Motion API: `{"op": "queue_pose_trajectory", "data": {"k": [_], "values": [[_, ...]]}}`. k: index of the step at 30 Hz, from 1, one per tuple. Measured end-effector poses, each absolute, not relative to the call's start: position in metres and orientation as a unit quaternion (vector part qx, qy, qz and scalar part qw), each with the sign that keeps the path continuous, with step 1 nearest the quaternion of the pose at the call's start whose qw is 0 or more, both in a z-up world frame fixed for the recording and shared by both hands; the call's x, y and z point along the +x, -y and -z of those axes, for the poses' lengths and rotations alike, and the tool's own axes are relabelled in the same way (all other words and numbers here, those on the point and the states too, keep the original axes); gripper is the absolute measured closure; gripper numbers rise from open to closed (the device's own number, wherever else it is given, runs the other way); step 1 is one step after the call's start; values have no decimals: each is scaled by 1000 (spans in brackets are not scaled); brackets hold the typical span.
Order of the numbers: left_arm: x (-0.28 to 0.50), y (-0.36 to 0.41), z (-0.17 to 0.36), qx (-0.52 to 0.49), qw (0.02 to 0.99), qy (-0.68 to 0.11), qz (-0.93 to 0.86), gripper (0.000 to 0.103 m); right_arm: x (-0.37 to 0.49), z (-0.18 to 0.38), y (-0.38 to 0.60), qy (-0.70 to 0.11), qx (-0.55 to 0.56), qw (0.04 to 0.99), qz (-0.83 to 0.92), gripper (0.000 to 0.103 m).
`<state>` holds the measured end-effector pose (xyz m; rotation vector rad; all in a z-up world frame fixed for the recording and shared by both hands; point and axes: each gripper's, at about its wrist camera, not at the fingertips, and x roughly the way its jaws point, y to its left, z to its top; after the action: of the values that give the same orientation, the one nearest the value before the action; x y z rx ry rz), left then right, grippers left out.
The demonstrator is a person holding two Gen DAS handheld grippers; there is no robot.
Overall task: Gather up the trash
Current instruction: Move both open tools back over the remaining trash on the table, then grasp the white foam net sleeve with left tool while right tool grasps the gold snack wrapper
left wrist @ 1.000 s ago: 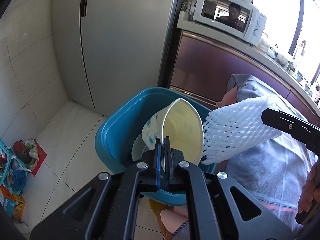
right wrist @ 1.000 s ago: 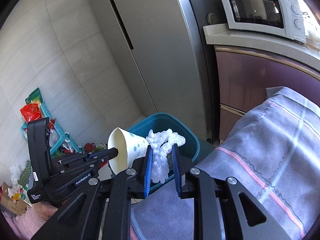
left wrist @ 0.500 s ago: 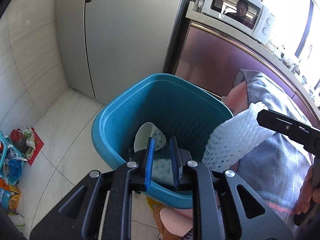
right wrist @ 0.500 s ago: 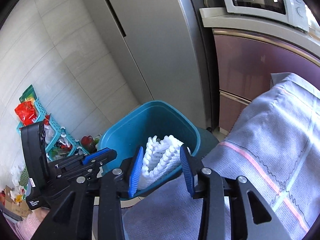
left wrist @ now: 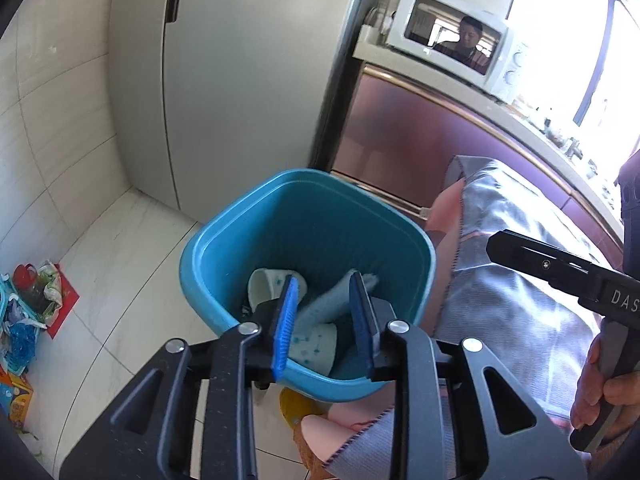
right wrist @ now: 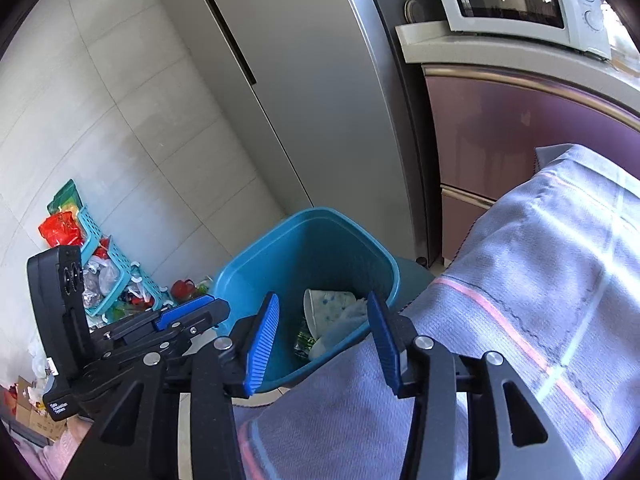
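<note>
Left wrist view: the left gripper [left wrist: 326, 322] hangs over the near rim of a blue plastic waste bin [left wrist: 224, 240], its blue-padded jaws narrowly parted and holding nothing; they have just been opening.
Paper cup: a white paper cup with blue dots [left wrist: 314, 344] lies on its side at the bottom of the bin, seen between the left gripper's pads but not pressed by them.
Foam net: a white foam mesh sleeve [left wrist: 332, 304] lies inside the bin, slanting across the cup.
Second cup: another pale cup [left wrist: 266, 286] lies farther back in the bin, to the left.
Right wrist view: the right gripper [right wrist: 324, 342] stands above the bin's near right edge, its jaws moderately wide and empty; they too have just been opening.
Cloth: a grey cloth with pink and pale stripes [right wrist: 540, 280] covers the surface to the right of the bin.
Hand: a hand [left wrist: 600, 392] grips the right gripper's handle at the far right.
Surroundings: a grey refrigerator [right wrist: 320, 92] stands behind the bin; a white microwave [right wrist: 516, 0] sits on the worktop [right wrist: 480, 54].
Floor: pale tiles [left wrist: 120, 260], with a turquoise basket of clutter [right wrist: 108, 264] at the left wall.
</note>
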<state>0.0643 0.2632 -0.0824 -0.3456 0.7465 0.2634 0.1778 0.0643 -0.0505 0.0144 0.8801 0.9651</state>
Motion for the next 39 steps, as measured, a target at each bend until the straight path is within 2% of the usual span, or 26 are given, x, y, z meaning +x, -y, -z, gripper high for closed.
{"op": "queue_pose_trajectory", "data": {"k": [9,25,27,29,31,34,39], "values": [[63,-214,57,-138,929,-340,-55,67,145,19,11,-368,14,829,-421,53],[77,-12,36,-44,909,-349,224,60,93,7,238,-310,99,926,-193,53],[74,16,34,-37,899,-351,260,57,88,8,263,-304,110,932,-164,53],[73,41,32,-30,889,-353,291,47,87,10,283,-300,122,935,-142,53],[71,65,32,-23,879,-353,320,46,86,14,298,-302,129,936,-124,53],[68,93,34,1,876,-345,338,38,86,23,315,-309,148,932,-117,53],[65,128,45,33,863,-354,358,38,80,39,335,-321,166,926,-111,53]]}}
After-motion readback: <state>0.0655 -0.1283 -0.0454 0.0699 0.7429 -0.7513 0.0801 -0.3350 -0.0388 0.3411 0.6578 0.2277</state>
